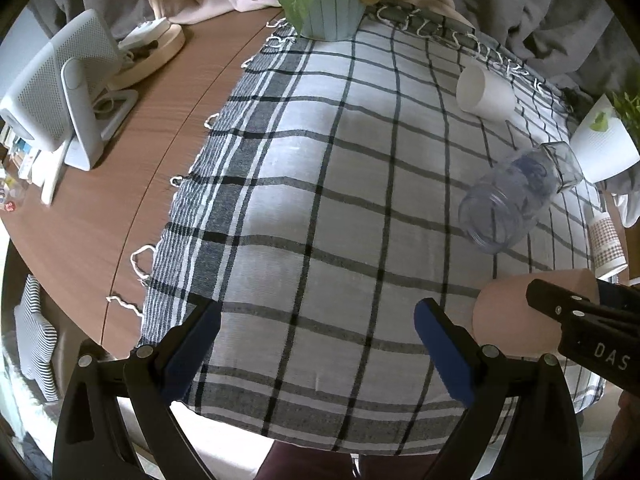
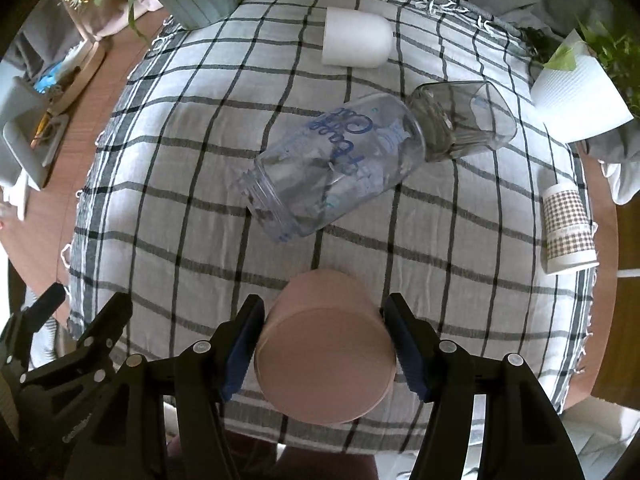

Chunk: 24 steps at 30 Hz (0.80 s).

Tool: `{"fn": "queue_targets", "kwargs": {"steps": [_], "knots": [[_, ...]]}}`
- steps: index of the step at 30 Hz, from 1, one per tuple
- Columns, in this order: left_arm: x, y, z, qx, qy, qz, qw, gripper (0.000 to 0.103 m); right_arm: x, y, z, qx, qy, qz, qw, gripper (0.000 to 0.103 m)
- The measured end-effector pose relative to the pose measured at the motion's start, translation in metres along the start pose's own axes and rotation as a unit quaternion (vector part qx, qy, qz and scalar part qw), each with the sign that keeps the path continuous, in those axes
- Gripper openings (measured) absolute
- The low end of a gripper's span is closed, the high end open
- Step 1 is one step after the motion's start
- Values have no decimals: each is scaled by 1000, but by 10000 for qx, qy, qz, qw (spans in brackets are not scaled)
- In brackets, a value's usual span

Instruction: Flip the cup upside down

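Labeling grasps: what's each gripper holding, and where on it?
Right gripper clamps the pink cylindrical cup across its side walls, flat base toward the camera. Left gripper is open, holding nothing.

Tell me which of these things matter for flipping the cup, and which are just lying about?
In the job: pink cup, right gripper.

Lying about: clear jar, smoky glass, white cup, gingham cup, flower pot, left gripper.

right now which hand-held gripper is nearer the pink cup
Right. The right hand-held gripper has its fingers on either side of the pink cup; the left hand-held gripper is open over the checked cloth, beside the cup.
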<state>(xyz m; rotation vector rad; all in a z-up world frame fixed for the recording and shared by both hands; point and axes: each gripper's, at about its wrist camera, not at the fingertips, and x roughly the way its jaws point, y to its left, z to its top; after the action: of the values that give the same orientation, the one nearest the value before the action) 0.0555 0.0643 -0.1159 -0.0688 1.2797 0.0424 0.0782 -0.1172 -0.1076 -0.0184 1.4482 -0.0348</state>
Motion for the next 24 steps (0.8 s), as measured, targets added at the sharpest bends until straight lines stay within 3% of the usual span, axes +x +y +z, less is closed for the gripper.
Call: {"fn": "queue_targets", "kwargs": {"steps": [2,4,10,16,24], "knots": [[-2,-1,1,38,23,4,10000,99,0,-1,0,37,-48,30,10000,65],[-6,-2,0,90,-33,31,9999,99,-4,-2,-2,101,-124,34,9999,78],[-31,-12,-2,323,-344,145,9988,99,-47,-16,-24,463,-841,125,9953,83],[-67,-29,-12,651,-834,214,9942,99,-97,-34,-63,925,-1743,15,9803,92],[-103,-48,-29,953,-1319,176,9865,102,-119,-51,-103,1256,-2126,96,9690,93]]}}
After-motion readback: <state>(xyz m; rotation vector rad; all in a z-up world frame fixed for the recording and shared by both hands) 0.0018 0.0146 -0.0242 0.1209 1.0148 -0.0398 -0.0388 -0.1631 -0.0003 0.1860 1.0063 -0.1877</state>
